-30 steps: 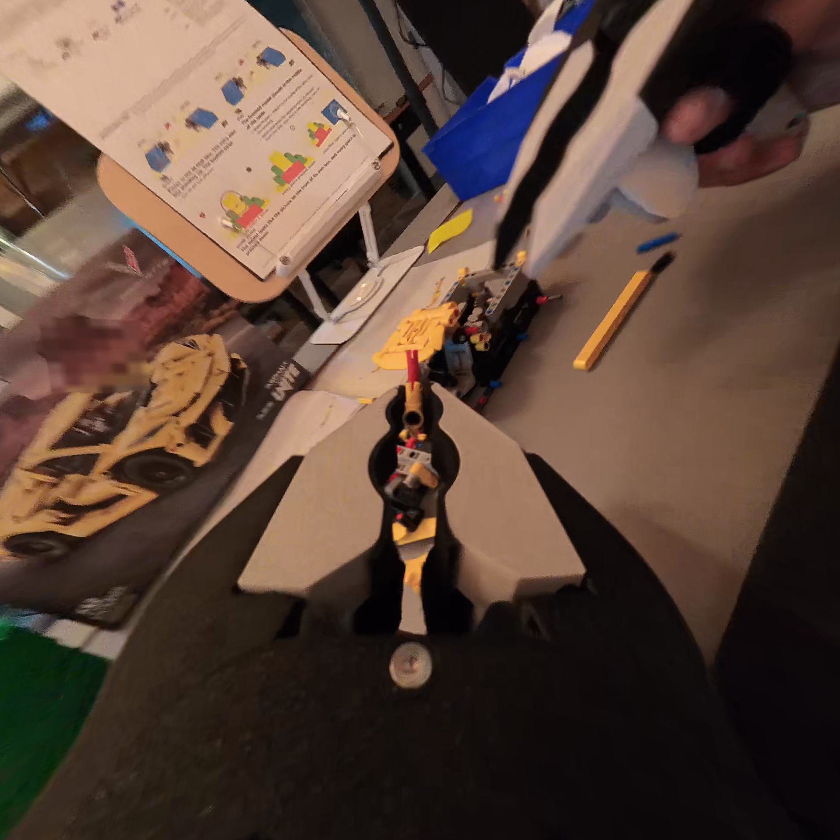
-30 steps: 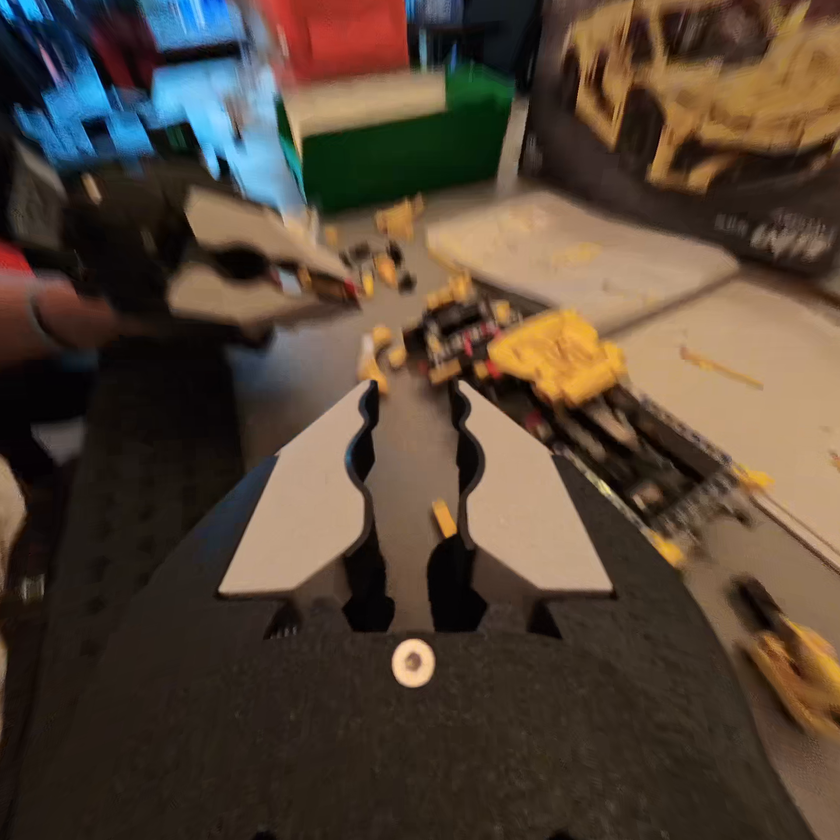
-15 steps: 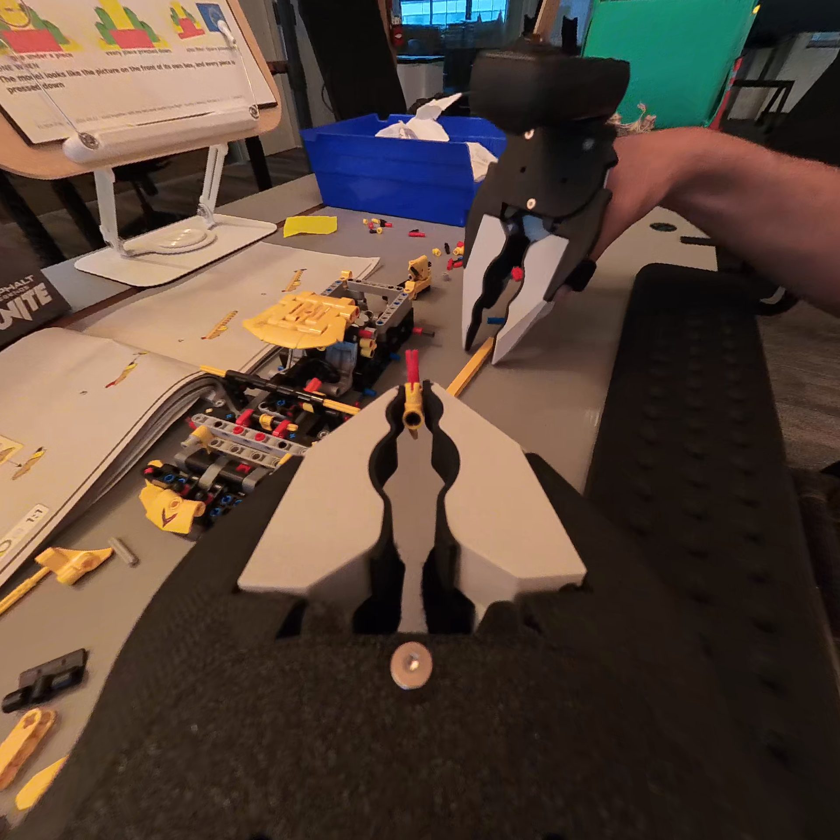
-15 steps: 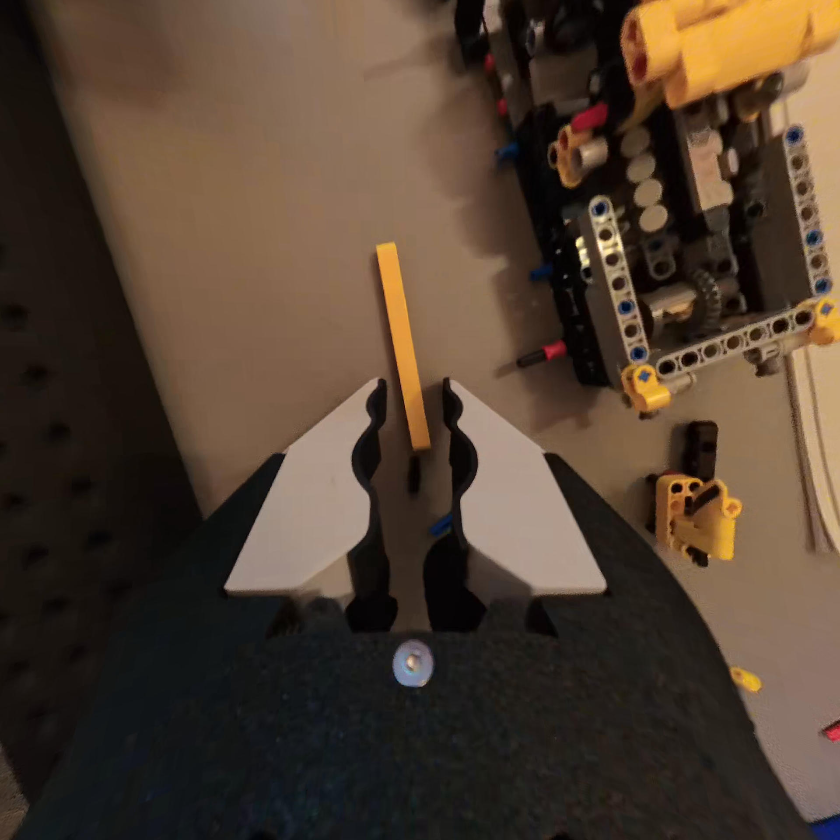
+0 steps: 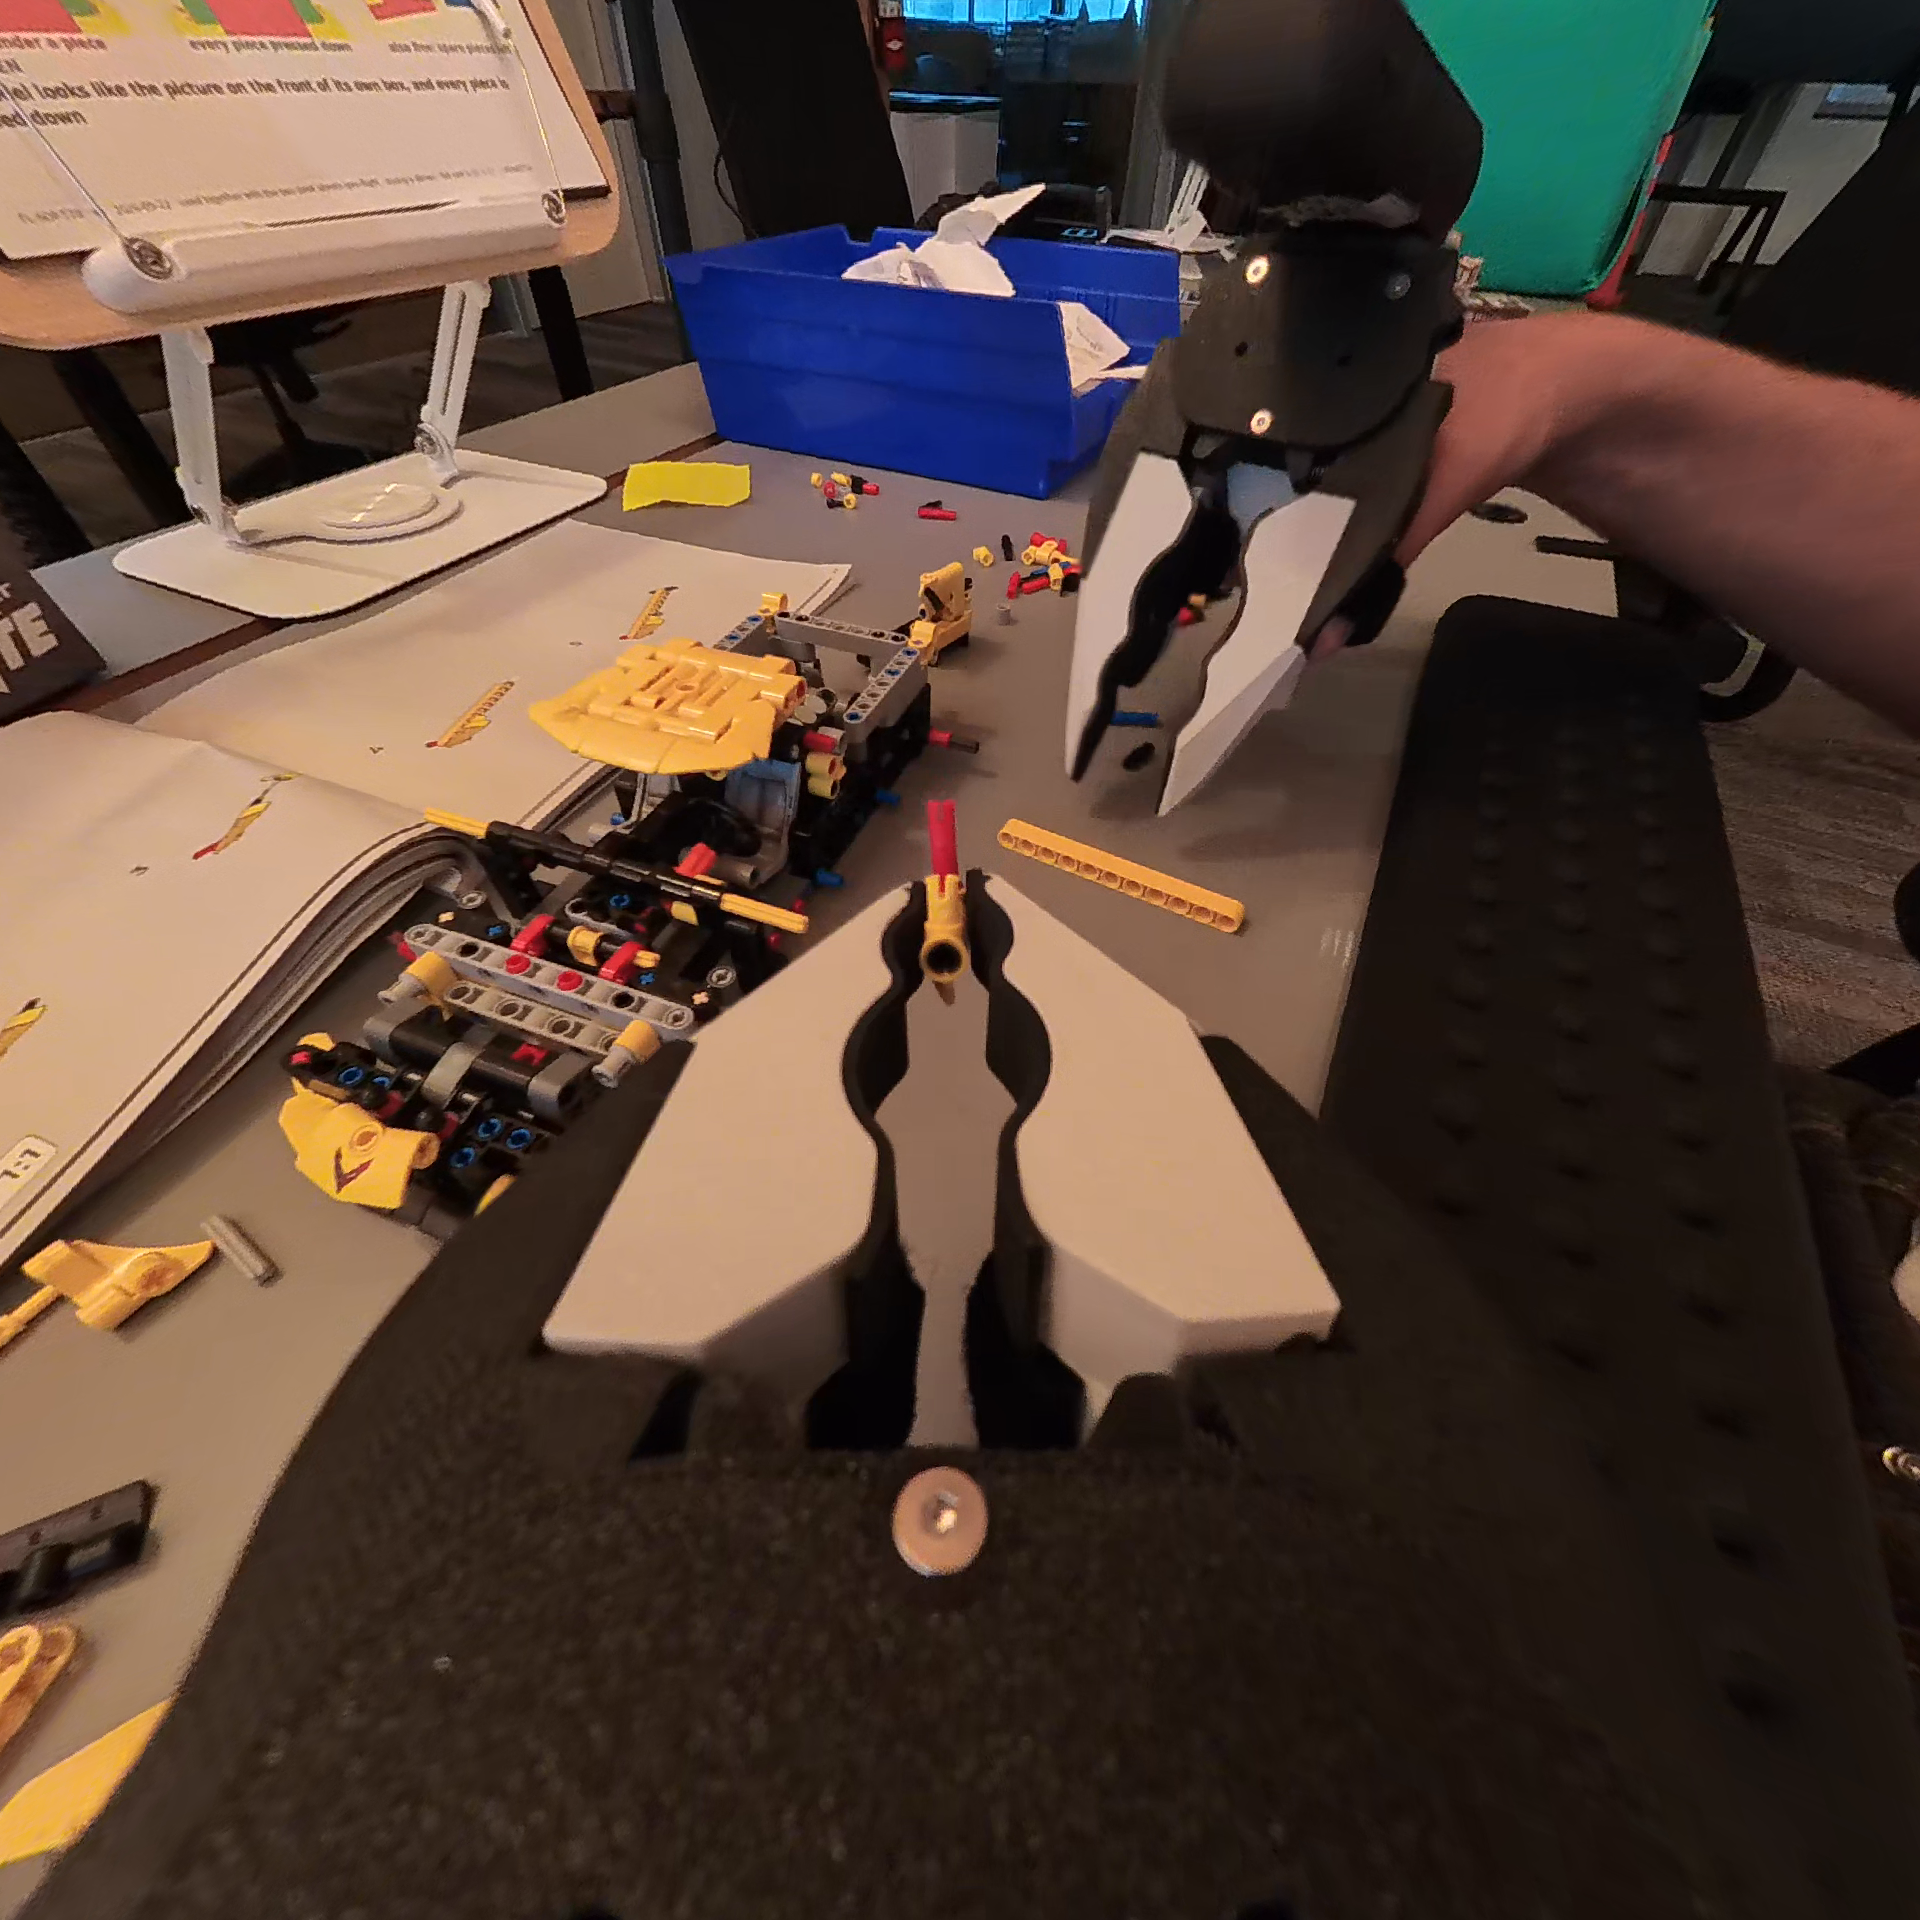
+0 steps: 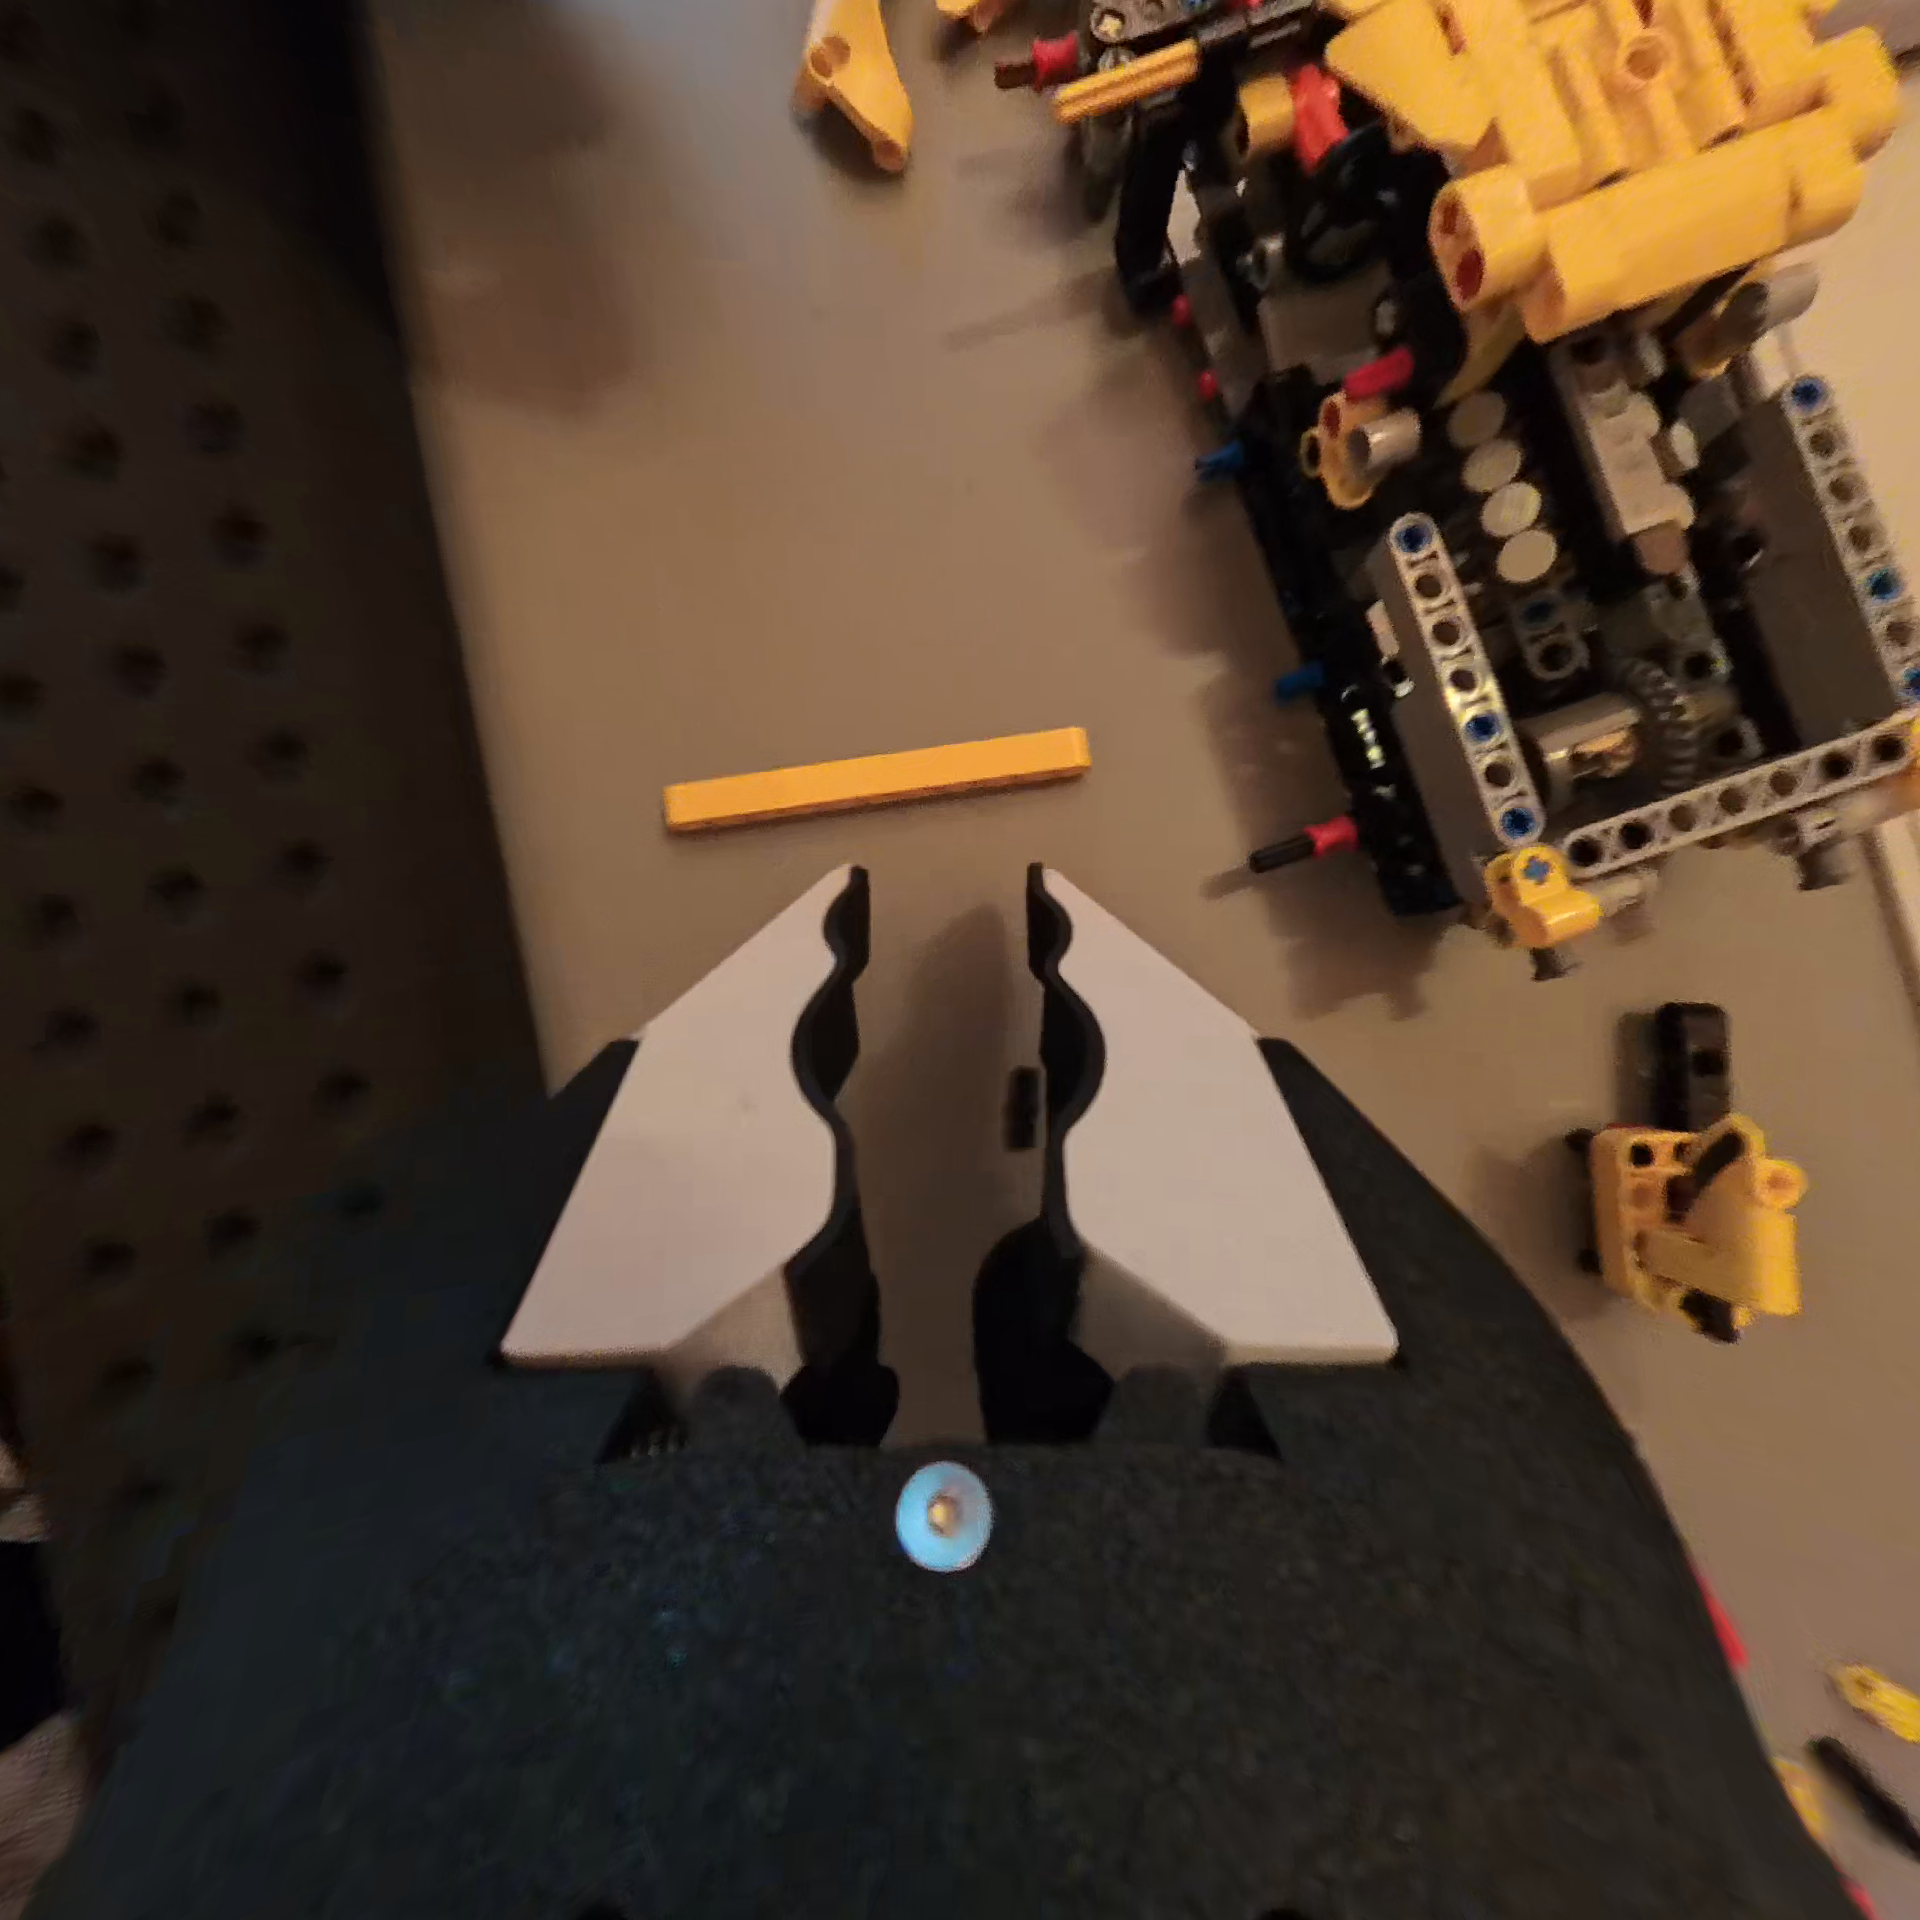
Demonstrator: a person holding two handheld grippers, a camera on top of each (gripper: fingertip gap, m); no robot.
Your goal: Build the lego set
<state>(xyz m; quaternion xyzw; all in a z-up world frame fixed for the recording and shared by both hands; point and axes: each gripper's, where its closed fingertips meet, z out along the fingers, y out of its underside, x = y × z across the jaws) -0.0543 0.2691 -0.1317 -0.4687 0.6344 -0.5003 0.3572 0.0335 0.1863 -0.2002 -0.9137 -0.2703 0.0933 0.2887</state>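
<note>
My left gripper (image 5: 943, 896) is shut on a small yellow connector with a red axle (image 5: 941, 871) sticking out forward. It hovers beside the half-built yellow and black lego car (image 5: 665, 831) on the grey table. My right gripper (image 6: 943, 883) is open and empty, pointing down just short of a long yellow beam (image 6: 876, 779) that lies crosswise before its tips. In the left wrist view the right gripper (image 5: 1127, 795) hangs over the far end of that beam (image 5: 1120, 875). The car chassis (image 6: 1558, 520) is at the right in the right wrist view.
An open instruction booklet (image 5: 260, 810) lies left of the car. A blue bin (image 5: 914, 353) and a sheet stand (image 5: 343, 520) are at the back. Loose pins (image 5: 1029, 566) and yellow parts (image 6: 1694, 1226) are scattered. A black perforated mat (image 5: 1558, 1039) runs along the right. Spacing between my two grippers at the tips: around 15 cm.
The yellow beam has turned from lengthwise between the right fingers to crosswise ahead of them. The right gripper has pulled back slightly. The left gripper keeps its connector.
</note>
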